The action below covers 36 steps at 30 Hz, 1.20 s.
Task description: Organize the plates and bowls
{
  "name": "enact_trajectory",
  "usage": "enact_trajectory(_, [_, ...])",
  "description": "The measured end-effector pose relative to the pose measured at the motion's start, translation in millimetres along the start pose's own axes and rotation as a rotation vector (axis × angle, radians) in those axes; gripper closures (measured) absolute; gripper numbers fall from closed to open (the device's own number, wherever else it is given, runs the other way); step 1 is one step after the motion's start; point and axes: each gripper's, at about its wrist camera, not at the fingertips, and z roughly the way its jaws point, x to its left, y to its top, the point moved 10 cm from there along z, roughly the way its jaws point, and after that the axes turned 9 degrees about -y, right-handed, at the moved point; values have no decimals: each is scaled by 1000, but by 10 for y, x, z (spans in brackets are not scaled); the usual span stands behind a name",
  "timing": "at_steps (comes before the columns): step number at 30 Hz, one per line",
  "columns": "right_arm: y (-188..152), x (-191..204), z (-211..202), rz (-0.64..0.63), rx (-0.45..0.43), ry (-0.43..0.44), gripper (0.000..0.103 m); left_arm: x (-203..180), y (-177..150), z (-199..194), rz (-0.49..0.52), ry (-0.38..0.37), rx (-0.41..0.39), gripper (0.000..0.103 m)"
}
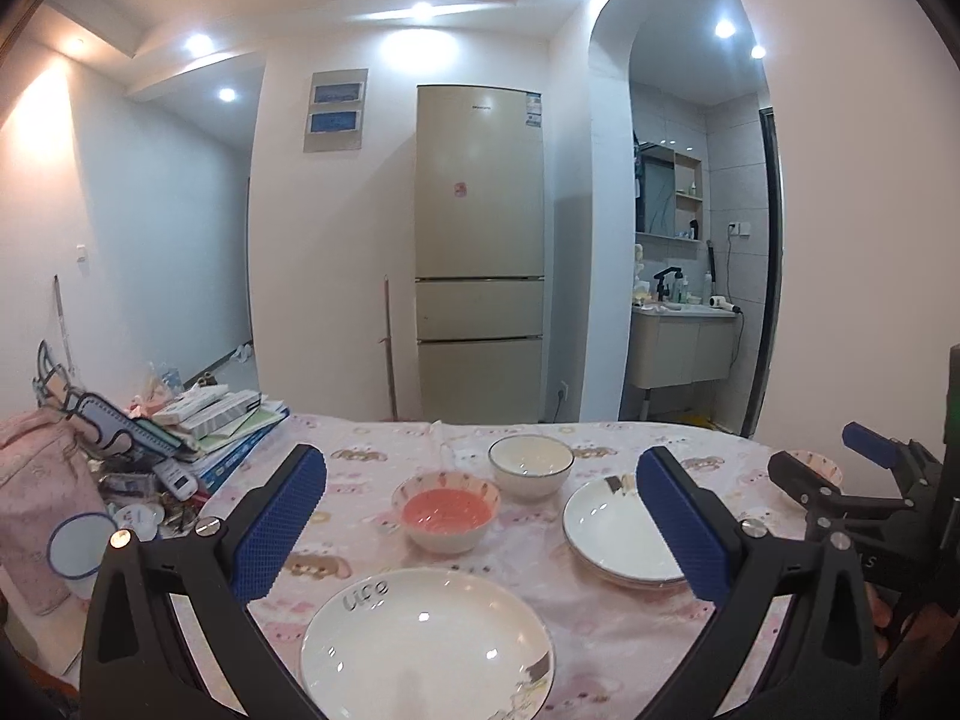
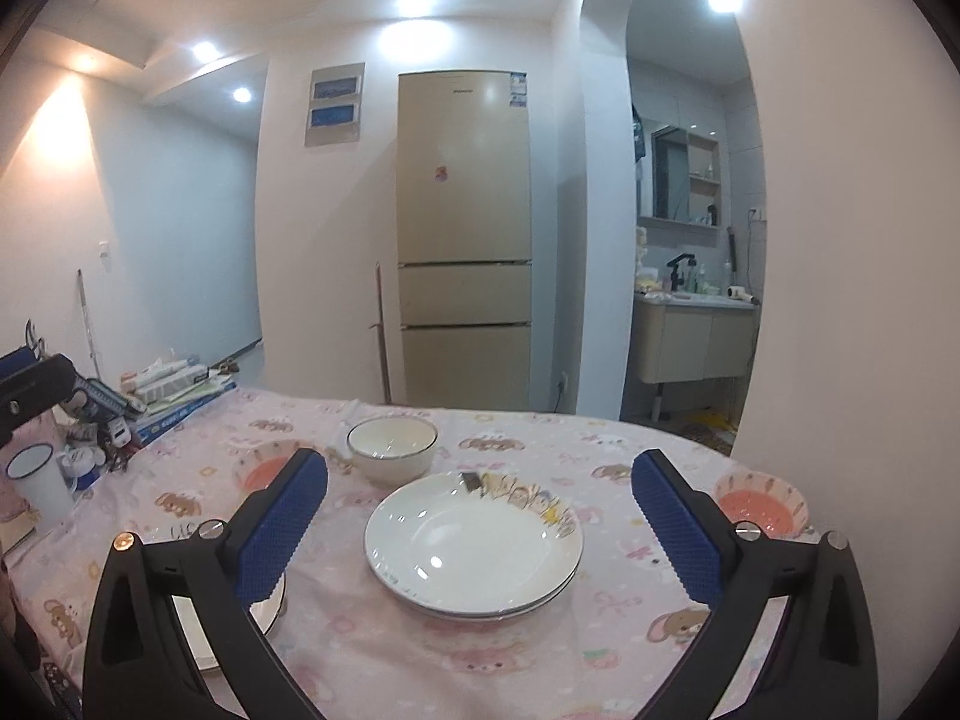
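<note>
My left gripper (image 1: pixel 481 453) is open, with nothing between its blue pads. Close below it lies a white plate with grey lettering (image 1: pixel 426 642). Farther on stand a bowl with a pink inside (image 1: pixel 447 510) and a white bowl (image 1: pixel 530 465). To the right is a stack of white plates (image 1: pixel 618 534). My right gripper (image 2: pixel 480 456) is also open and empty, facing that stack of plates (image 2: pixel 474 546). The white bowl (image 2: pixel 392 441) stands behind the stack. One pink bowl (image 2: pixel 264 468) is half hidden by the left finger. A second pink bowl (image 2: pixel 759 501) sits at the right.
A pink cartoon cloth covers the table (image 1: pixel 372 456). Its left side holds a pile of books (image 1: pixel 222 420), a pink bag (image 1: pixel 36 480) and a blue-rimmed white mug (image 1: pixel 78 543). A beige fridge (image 1: pixel 480 252) stands beyond the far edge. The right gripper (image 1: pixel 819 447) shows at the right.
</note>
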Motion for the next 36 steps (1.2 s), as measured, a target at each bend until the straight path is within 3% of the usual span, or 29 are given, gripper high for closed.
enact_trajectory(14, [-474, 526, 142, -43, 131, 57, 0, 730, -871, -4, -123, 106, 212, 0])
enact_trajectory(23, [-932, 1014, 371, -27, 323, 217, 0, 1027, -1266, -50, -146, 149, 275, 0])
enact_trajectory(28, [-1125, 1283, 517, 5, 429, 306, 0, 1180, -1415, 24, -172, 147, 309, 0])
enact_trajectory(32, [-1076, 1387, 590, 2, 413, 312, 0, 1272, -1410, 195, -193, 78, 292, 0])
enact_trajectory(34, [-1077, 1448, 654, 9, 418, 317, 0, 1363, -1431, 313, -217, 68, 301, 4])
enact_trajectory(36, [-1116, 1494, 716, 24, 443, 329, 0, 1440, -1478, 439, -244, 63, 327, 14])
